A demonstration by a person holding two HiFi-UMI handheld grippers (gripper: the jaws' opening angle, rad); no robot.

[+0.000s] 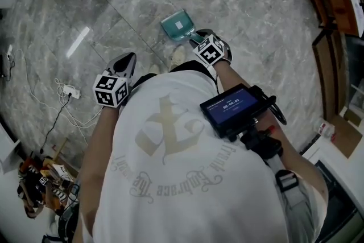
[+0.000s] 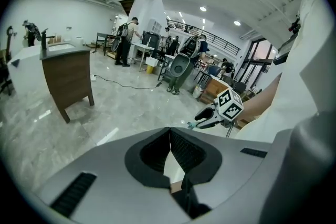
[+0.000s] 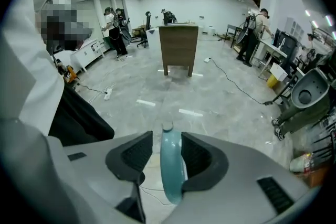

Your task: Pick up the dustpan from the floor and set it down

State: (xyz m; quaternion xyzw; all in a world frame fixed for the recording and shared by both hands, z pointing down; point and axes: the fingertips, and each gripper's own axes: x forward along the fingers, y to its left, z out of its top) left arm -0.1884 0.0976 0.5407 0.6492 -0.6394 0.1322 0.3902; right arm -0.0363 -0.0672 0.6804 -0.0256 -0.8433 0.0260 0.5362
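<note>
The teal dustpan [image 1: 178, 25] is found on the floor [image 1: 250, 14], its handle [image 3: 170, 176] run lengthwise between the parted, unclamped fingers [image 3: 198, 157] of the nearer right gripper [image 3: 167, 136], while the left gripper [image 1: 126, 61], fingers together, is kept well apart leftward.

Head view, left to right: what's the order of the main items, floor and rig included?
power strip → left gripper → dustpan → screen → wooden shelf
</note>
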